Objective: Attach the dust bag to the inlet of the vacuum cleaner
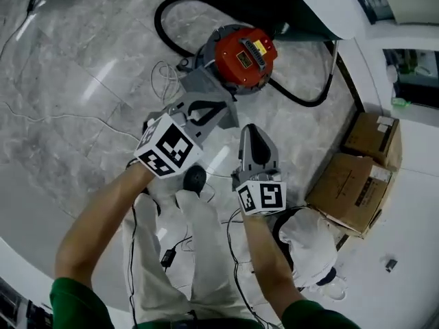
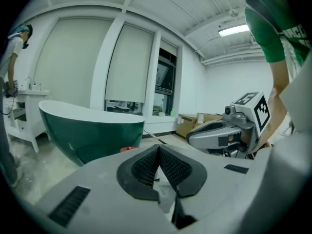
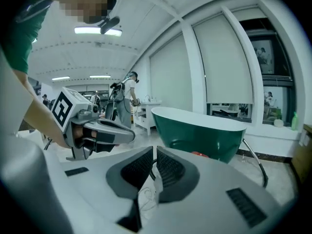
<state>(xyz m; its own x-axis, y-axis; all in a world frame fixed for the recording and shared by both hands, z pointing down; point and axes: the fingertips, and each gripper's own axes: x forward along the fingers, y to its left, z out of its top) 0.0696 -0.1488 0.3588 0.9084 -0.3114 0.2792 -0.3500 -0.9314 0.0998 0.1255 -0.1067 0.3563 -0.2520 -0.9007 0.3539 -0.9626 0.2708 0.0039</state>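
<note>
Head view: vacuum cleaner (image 1: pixel 245 57) stands on the grey marble floor (image 1: pixel 75 81), red motor head on top, black hose (image 1: pixel 302 100) looped round behind it. Inlet not visible from here. No dust bag can be picked out for sure; a white bundle (image 1: pixel 309 244) low at the person's right side could be it or could be clothing, cannot tell. Judged from this, attaching has not started: bag not in hand, nothing at the inlet.

Left gripper (image 2: pixel 159 148): ribbed pads pressed together at the tips, nothing pinched, held just short of the vacuum. Right gripper (image 3: pixel 155 151): pads drawn in to a thin slit, also empty, just beside the left one.

Containers: two cardboard boxes (image 1: pixel 374 139) (image 1: pixel 353 192) against the wall at right, flaps down, contents unseen. Dark green bathtub (image 2: pixel 92 130) beyond the vacuum; its inside is not shown. Vacuum drum is capped by the motor head, inside unseen
</note>
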